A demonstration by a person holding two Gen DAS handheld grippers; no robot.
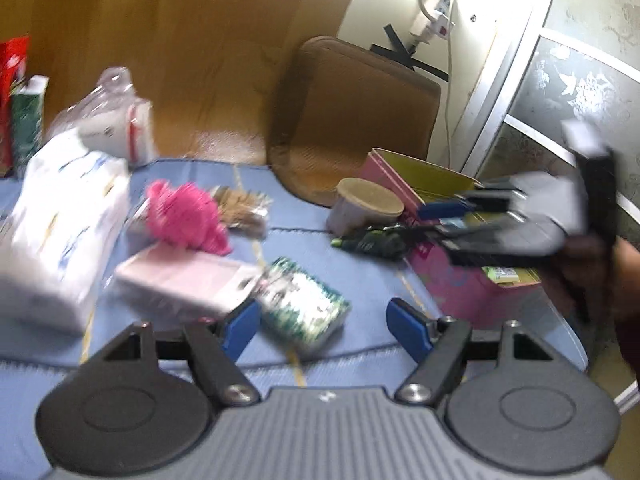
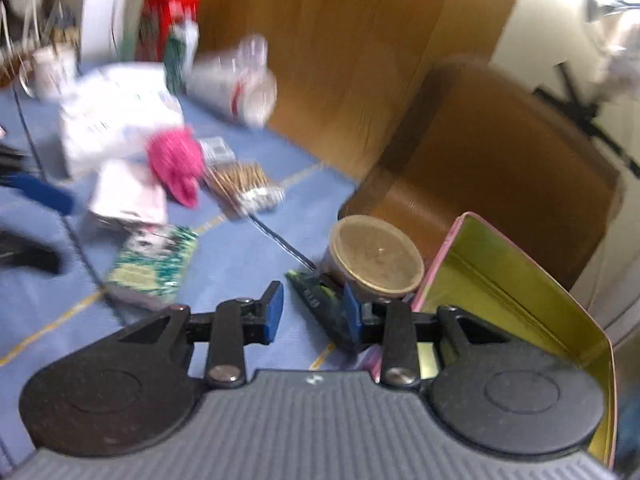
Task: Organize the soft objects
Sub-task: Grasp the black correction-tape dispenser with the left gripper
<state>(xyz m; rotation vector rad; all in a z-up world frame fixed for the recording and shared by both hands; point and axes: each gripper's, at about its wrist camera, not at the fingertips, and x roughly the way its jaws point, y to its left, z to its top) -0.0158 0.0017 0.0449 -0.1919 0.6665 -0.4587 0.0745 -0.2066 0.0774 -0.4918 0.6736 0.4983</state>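
Bare blue cloth separates green packet from pink tin.

A blue cloth with thin yellow lines covers the bench. On it lie a bright pink fluffy thing, a pale pink packet, a green-and-white patterned packet and a white pack with blue print. The tin box is pink outside, yellow-green inside. The fingers have blue pads.

brown chair behind table | red carton far-L | wood wall
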